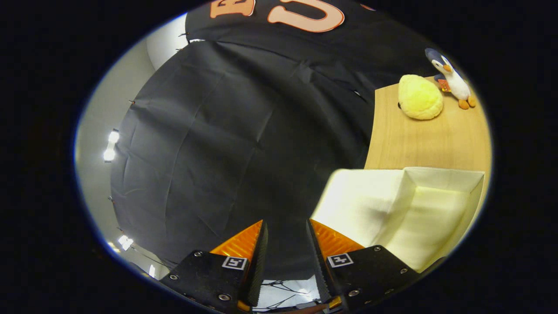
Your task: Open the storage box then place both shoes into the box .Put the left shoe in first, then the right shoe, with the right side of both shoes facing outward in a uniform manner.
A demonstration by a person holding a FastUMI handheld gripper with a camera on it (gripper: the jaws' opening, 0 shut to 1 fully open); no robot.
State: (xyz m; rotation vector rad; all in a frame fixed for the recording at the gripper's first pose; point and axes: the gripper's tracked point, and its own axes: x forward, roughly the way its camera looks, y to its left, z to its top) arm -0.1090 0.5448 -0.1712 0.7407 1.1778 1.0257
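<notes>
My gripper (285,224) is held up in the air and rolled to one side, its fingers open with nothing between them. Just to the right of the right finger stands the white storage box (436,218), open, its pale inside bare as far as I can see. The box rests on a wooden table (418,139). Beyond the fingers hangs only the booth's black cloth wall (226,144).
At the table's far end sit a yellow plush toy (420,97) and a small penguin plush (451,78). Bright lamps (111,146) shine on the pale wall left of the cloth.
</notes>
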